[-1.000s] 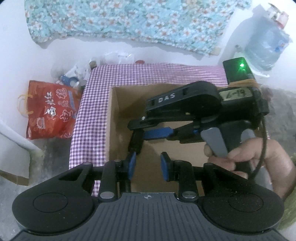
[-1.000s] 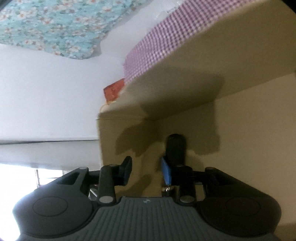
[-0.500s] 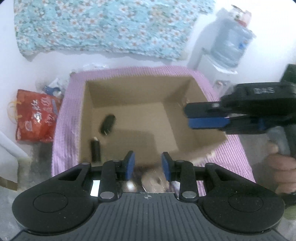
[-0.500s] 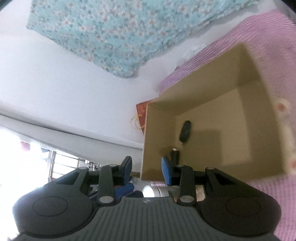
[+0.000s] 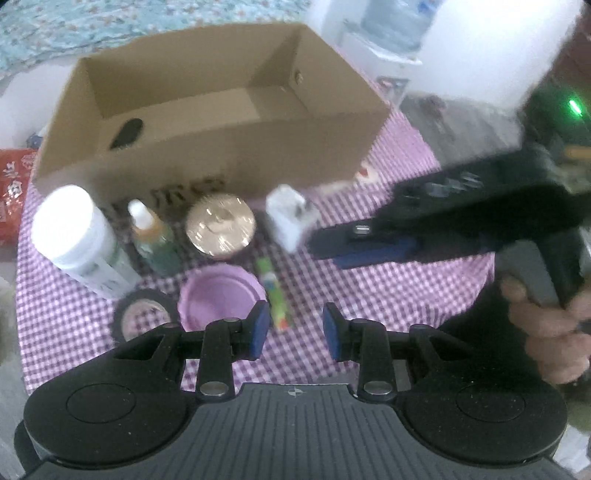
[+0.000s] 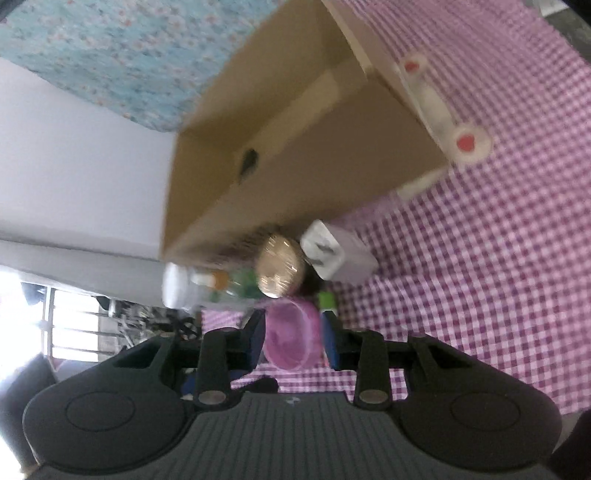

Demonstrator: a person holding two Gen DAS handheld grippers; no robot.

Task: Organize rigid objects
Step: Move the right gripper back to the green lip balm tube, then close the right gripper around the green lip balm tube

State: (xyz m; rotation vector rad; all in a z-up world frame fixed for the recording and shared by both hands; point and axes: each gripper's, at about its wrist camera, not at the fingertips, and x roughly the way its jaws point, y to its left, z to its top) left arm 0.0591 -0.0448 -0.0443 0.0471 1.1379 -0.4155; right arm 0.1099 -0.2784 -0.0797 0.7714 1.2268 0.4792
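A brown cardboard box (image 5: 236, 155) stands on the purple checked cloth (image 5: 388, 295), with a dark object (image 5: 127, 133) inside. In front of it lie a white bottle (image 5: 77, 240), a small green dropper bottle (image 5: 151, 240), a gold-lidded jar (image 5: 220, 225), a white charger plug (image 5: 290, 216), a purple bowl (image 5: 221, 295), a green tube (image 5: 273, 291) and a black tape roll (image 5: 144, 319). My left gripper (image 5: 293, 332) is open and empty above the cloth. My right gripper (image 6: 293, 341) is open, its fingers either side of the purple bowl (image 6: 291, 338); it also shows in the left wrist view (image 5: 369, 247).
A white toy with red hearts (image 6: 443, 110) lies beside the box's right wall. A red bag (image 5: 11, 188) sits off the table's left. A water bottle (image 5: 395, 22) stands beyond the table. A floral cloth (image 6: 129, 48) hangs on the wall.
Both grippers pulled back out of and away from the box. The row of objects in front of the box has come into view. The right gripper now hovers over the purple bowl.
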